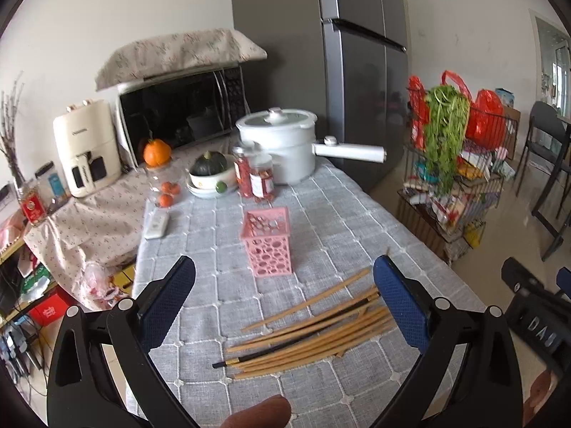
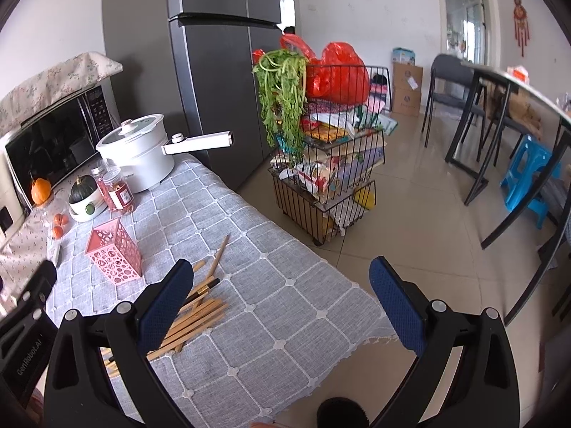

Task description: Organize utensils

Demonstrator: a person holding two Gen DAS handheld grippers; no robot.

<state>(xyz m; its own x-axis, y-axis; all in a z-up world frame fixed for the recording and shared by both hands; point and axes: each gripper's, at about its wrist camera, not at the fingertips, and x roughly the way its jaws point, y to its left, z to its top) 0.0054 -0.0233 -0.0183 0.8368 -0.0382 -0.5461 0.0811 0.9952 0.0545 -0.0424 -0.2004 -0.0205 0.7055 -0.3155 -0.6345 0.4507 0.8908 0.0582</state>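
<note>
A pile of several wooden chopsticks (image 1: 314,331), one of them black, lies on the grey checked tablecloth (image 1: 321,214). A pink perforated holder (image 1: 267,240) stands upright just behind the pile. My left gripper (image 1: 283,285) is open and empty, held above the chopsticks. In the right wrist view the chopsticks (image 2: 194,315) lie by the left finger and the pink holder (image 2: 114,251) is further left. My right gripper (image 2: 280,285) is open and empty, over the table's right edge.
A white pot with a long handle (image 1: 285,142), two red jars (image 1: 255,176), a bowl with a squash (image 1: 208,173), oranges and a remote (image 1: 156,225) stand behind the holder. A wire rack of groceries (image 2: 328,142) stands on the floor to the right, by the fridge (image 2: 214,71).
</note>
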